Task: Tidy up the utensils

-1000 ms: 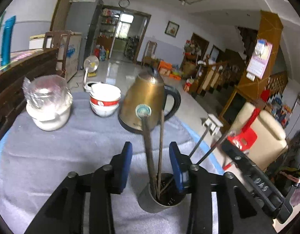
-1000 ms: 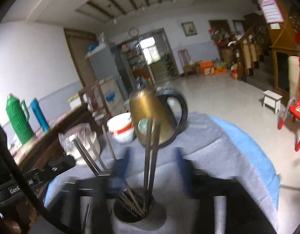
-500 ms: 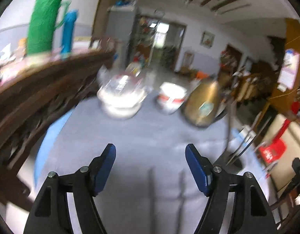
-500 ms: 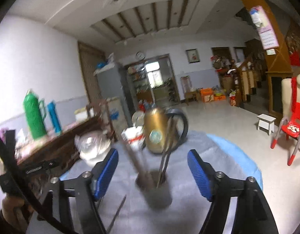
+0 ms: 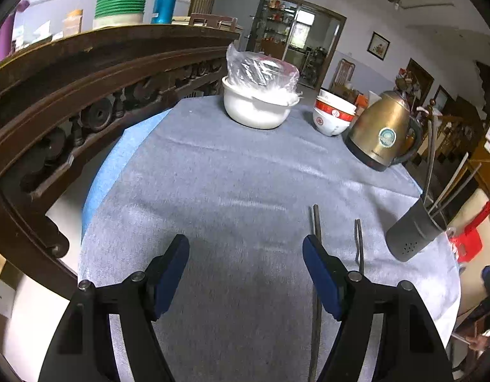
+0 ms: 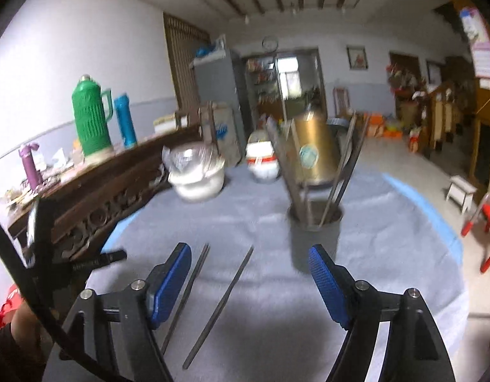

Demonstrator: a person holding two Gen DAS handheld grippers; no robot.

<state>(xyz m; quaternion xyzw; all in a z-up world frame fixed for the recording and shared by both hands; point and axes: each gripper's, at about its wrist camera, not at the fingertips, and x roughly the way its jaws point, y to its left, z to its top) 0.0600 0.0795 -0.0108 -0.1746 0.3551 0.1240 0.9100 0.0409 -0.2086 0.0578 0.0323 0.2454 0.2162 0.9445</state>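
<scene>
Left gripper (image 5: 245, 256): jaws wide, holding nothing
Right gripper (image 6: 249, 265): jaws wide — empty
Two chopsticks (image 6: 219, 305): flat on the grey cloth (image 5: 232, 175)
Cup (image 6: 315, 238): upright — more chopsticks inside

My left gripper (image 5: 245, 262) and right gripper (image 6: 250, 272) match: black arms, silver screw heads, and blue textured pads (image 6: 325, 281) on the fingers.

2 loose chopsticks (image 6: 219, 305) flat between right fingers, 1 holder (image 6: 315, 235) beyond right fingertip with several sticks inside, exact count unclear. 2 bowls (image 5: 257, 108), 1 kettle (image 5: 380, 130), 2 flasks (image 6: 90, 114).
</scene>
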